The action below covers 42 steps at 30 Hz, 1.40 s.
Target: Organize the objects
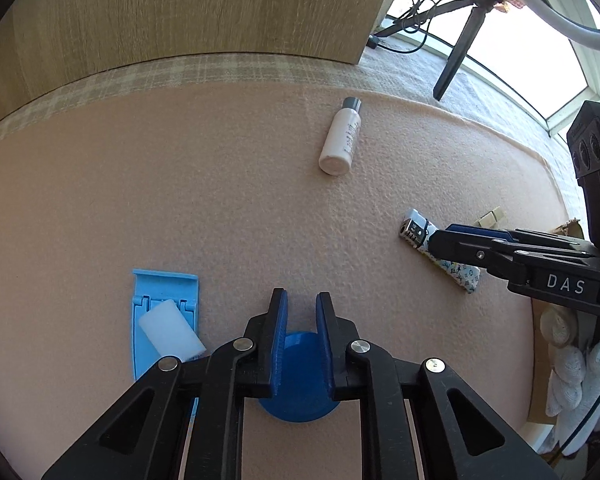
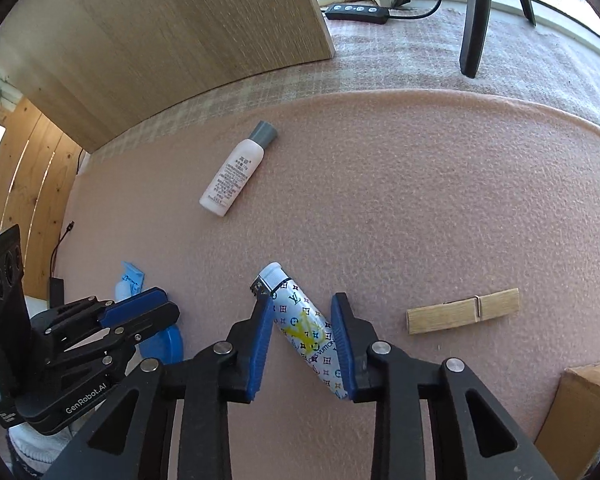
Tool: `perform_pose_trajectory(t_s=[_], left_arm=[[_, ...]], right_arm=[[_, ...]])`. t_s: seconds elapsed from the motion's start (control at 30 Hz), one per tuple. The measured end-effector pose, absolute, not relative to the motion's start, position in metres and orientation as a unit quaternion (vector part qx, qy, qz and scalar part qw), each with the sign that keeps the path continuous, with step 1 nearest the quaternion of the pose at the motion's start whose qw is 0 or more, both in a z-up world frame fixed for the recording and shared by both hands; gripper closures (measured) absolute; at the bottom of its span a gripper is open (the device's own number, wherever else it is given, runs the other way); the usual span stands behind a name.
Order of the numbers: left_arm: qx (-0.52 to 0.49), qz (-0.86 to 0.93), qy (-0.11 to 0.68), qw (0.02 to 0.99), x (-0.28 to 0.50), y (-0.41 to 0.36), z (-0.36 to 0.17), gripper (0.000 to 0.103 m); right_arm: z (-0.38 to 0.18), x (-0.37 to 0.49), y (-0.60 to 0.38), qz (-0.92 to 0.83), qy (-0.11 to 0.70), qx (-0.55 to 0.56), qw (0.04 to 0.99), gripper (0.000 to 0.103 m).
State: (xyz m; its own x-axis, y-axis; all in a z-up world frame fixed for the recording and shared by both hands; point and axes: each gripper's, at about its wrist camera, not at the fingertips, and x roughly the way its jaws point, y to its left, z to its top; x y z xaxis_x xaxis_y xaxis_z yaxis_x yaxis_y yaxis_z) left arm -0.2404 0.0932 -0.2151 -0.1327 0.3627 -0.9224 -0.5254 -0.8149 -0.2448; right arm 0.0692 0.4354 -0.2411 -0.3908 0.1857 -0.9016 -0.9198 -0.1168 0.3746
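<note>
Left wrist view: left gripper (image 1: 302,308) low over the pink foam mat (image 1: 220,208). Its 2 fingers (image 1: 278,332) stand at a narrow gap, astride a blue round lid (image 1: 296,376). Whether the pads touch the lid I cannot tell; it looks straddled, not clamped. Just left of it lies a light blue case (image 1: 164,320), flat, with a white block (image 1: 172,336) resting on it. A white bottle (image 1: 340,140) with a grey cap lies on its side well apart, toward the wooden board (image 1: 200,12). To the right, the right gripper (image 1: 432,240) sits over a patterned lighter (image 1: 416,232).

Right wrist view: right gripper (image 2: 302,304) set around the lighter (image 2: 306,328), which lies diagonal on the mat (image 2: 420,208), metal head pointing away from the camera. Fingers (image 2: 262,332) at a medium gap, 1 each side of the lighter's body, close against it. Contact on either side is not clear. A wooden clothespin (image 2: 462,311) lies flat just right. A cardboard box (image 2: 580,412) shows at the lower right edge. The bottle (image 2: 236,172) lies farther off; the left gripper (image 2: 156,304) is at lower left over the lid (image 2: 168,340).

Handling, by judgement: the lighter is likely light, rigid and glossy, so slippery. Best hold looks to be across mid-body on the flat sides, clear of the metal head. The foam mat gives a little, which should help the pads get under.
</note>
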Motion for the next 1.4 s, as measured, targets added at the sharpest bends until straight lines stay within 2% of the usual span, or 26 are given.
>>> perform_pose_trajectory(t_s=[0.47, 0.63, 1.03, 1.07, 1.13, 1.17, 1.2, 1.27, 1.33, 1.4], left_arm=[[-0.574, 0.757, 0.060, 0.308, -0.163, 0.064, -0.215, 0.090], [-0.567, 0.761, 0.066, 0.310, -0.137, 0.055, -0.214, 0.090], [-0.556, 0.761, 0.089, 0.322, -0.087, 0.041, -0.210, 0.090], [-0.556, 0.762, 0.084, 0.321, -0.086, 0.037, -0.208, 0.088], [-0.550, 0.769, 0.082, 0.316, -0.082, 0.030, -0.201, 0.074], [-0.545, 0.773, 0.084, 0.314, -0.079, 0.026, -0.198, 0.057], [-0.540, 0.776, 0.086, 0.314, -0.075, 0.022, -0.195, 0.048], [-0.539, 0.777, 0.089, 0.315, -0.069, 0.016, -0.192, 0.047], [-0.541, 0.775, 0.095, 0.314, -0.062, 0.013, -0.193, 0.047], [-0.541, 0.775, 0.101, 0.311, -0.057, 0.011, -0.195, 0.047]], right_arm=[[-0.242, 0.064, 0.366, 0.673, 0.491, -0.364, 0.417, 0.089], [-0.242, 0.068, 0.333, 0.677, 0.486, -0.366, 0.414, 0.090], [-0.248, 0.087, 0.251, 0.676, 0.531, -0.330, 0.389, 0.091], [-0.247, 0.088, 0.248, 0.676, 0.529, -0.330, 0.392, 0.091], [-0.246, 0.090, 0.244, 0.675, 0.524, -0.331, 0.401, 0.091], [-0.244, 0.090, 0.242, 0.674, 0.520, -0.333, 0.405, 0.089], [-0.242, 0.090, 0.241, 0.673, 0.515, -0.334, 0.414, 0.086], [-0.236, 0.089, 0.238, 0.676, 0.498, -0.335, 0.427, 0.066], [-0.230, 0.084, 0.234, 0.682, 0.477, -0.346, 0.434, 0.061], [-0.226, 0.077, 0.230, 0.686, 0.456, -0.359, 0.439, 0.061]])
